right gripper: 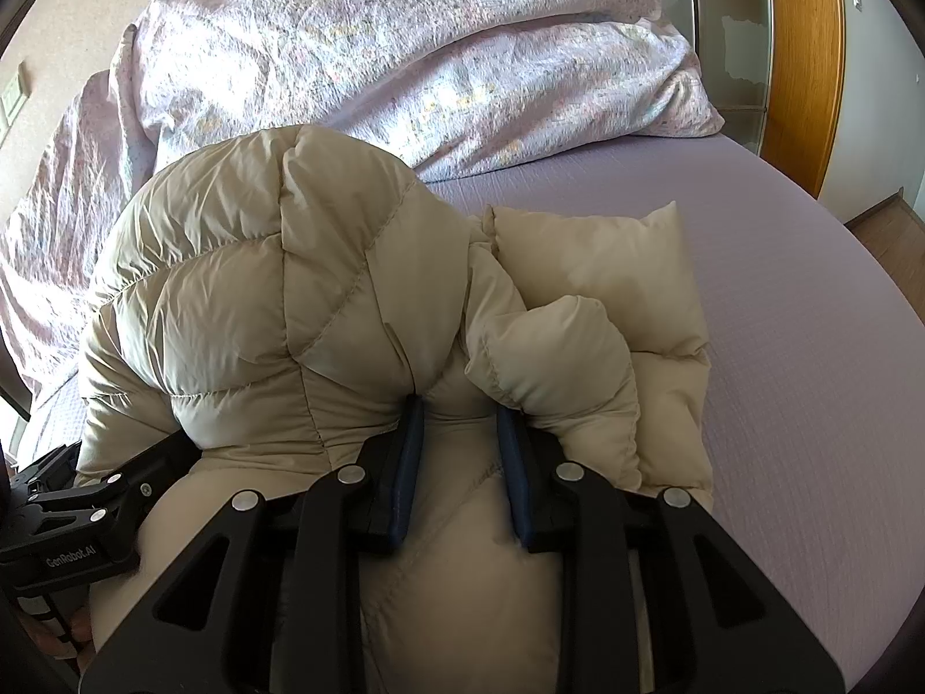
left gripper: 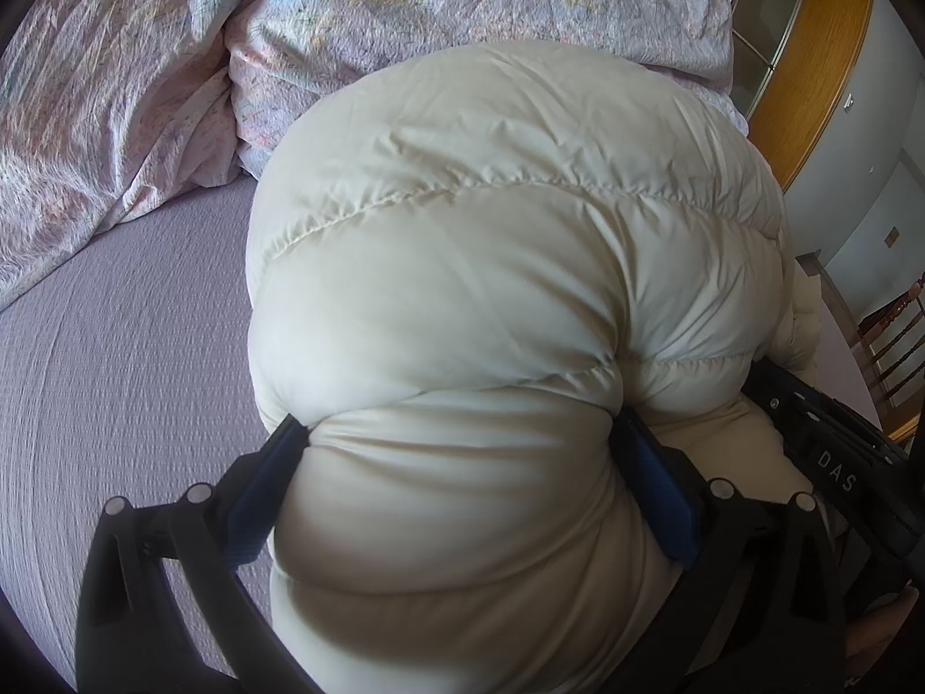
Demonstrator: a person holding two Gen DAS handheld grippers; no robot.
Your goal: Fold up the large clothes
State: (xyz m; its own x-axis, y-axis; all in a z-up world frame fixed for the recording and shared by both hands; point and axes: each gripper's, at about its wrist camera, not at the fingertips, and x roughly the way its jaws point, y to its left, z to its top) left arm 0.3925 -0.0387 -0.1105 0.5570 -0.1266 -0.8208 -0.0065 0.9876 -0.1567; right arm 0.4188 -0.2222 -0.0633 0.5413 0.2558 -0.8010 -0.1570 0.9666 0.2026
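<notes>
A cream puffy down jacket (left gripper: 491, 289) lies bunched on the lilac bed sheet (left gripper: 115, 376). My left gripper (left gripper: 462, 434) is shut on a thick quilted fold of it, which bulges up between the blue pads and hides the fingertips. In the right wrist view the jacket (right gripper: 277, 289) is folded over itself, with flat padded parts lying to the right. My right gripper (right gripper: 459, 410) is shut on a narrower fold of the jacket. The left gripper's body (right gripper: 75, 515) shows at the lower left of that view; the right gripper's body (left gripper: 832, 439) shows at the right of the left wrist view.
A crumpled pink floral duvet (left gripper: 144, 58) and pillow (right gripper: 462, 58) lie at the back of the bed. A wooden door frame (right gripper: 803, 58) with glass panes stands at the right. A wooden chair (left gripper: 896, 335) is beyond the bed's right edge.
</notes>
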